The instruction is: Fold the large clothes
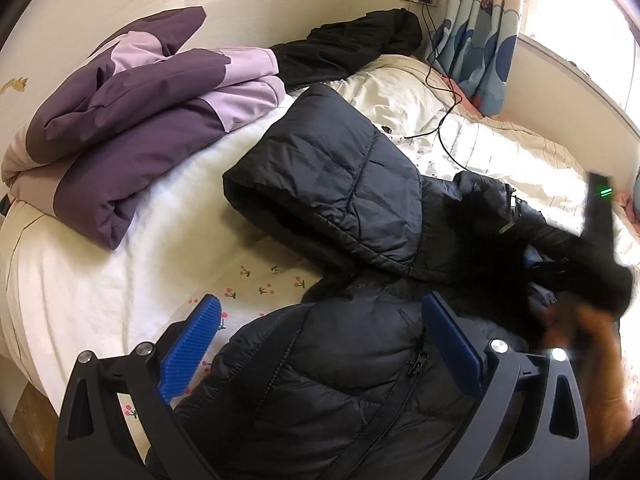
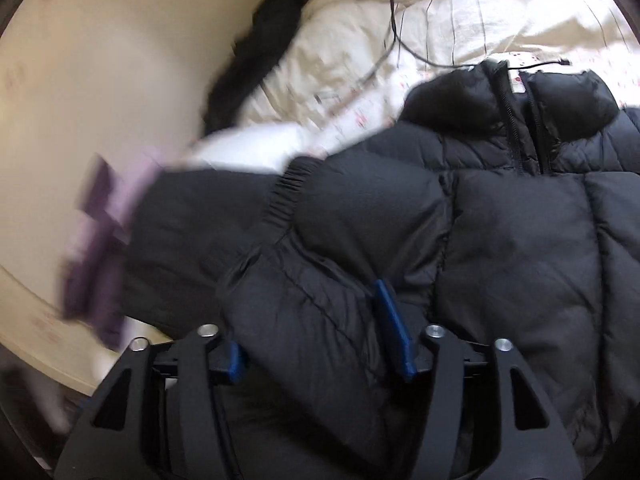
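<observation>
Plainly, the black puffer jacket [image 1: 352, 208] is the main thing on the bed [image 1: 80, 280]: a quilted garment with a smooth, faintly glossy shell, stitched into plump panels, with a gathered elastic cuff [image 2: 280, 196] on one sleeve and a zip [image 2: 516, 136] running up to a padded collar. It lies spread across a white sheet printed with small cherries, one sleeve folded over its body. Behind it, against the cream wall, sits a folded purple and lilac jacket [image 1: 132, 120] of matte, flat fabric, and farther back another dark garment [image 1: 352, 48] is slumped near a thin black cable [image 1: 440, 112] and a patterned curtain [image 1: 472, 32]. The left gripper [image 1: 332, 344] stands wide open, its ribbed blue pads [image 1: 192, 348] well apart; the jacket's lower panel lies under and between them, and neither pad visibly presses on the cloth. The right gripper [image 2: 316, 328] is partly open, with a fold of the sleeve bulging up between its blue pads [image 2: 394, 332]; the fabric hides most of the left pad, and the pads do not appear to squeeze it. In the left wrist view the other hand [image 1: 592, 340] is only a blur at the right edge.
</observation>
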A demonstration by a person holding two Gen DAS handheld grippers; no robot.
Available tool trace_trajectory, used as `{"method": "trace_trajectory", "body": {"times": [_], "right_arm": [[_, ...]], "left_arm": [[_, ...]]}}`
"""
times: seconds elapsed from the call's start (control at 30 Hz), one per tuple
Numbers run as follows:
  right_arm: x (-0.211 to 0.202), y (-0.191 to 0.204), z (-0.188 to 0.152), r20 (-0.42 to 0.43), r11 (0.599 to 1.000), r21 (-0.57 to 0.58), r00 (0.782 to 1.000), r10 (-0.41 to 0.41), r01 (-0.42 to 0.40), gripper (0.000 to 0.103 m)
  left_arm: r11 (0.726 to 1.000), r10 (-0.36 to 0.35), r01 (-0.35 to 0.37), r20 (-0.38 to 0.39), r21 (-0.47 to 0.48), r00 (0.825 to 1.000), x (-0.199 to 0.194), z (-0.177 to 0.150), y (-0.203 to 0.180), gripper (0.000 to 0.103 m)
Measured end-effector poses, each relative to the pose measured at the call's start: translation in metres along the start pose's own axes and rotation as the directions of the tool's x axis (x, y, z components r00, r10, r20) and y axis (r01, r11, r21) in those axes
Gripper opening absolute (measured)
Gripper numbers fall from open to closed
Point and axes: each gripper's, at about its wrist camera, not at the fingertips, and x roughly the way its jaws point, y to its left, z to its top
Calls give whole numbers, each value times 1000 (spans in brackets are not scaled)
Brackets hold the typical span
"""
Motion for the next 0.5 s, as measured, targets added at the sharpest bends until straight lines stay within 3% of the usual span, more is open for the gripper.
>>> {"method": "trace_trajectory", "body": {"times": [0.13, 0.3, 0.4, 0.5], "right_arm": [[-69, -19, -8, 126, 994, 65, 989, 74, -83, 86], [-109, -51, -24, 103, 989, 145, 994, 23, -38, 87], [-146, -63, -43, 144, 968, 243, 989, 31, -66, 87], [-175, -58, -82, 165, 977, 208, 986, 18, -53, 87]], "left_arm": [[994, 6, -7, 18, 108, 1000, 1, -2, -17, 96], [974, 9, -21, 53, 227, 999, -2, -7, -41, 96], [957, -79, 63, 43, 283, 996, -2, -5, -54, 96], [909, -145, 117, 40, 401, 989, 4, 2, -79, 96]]}}
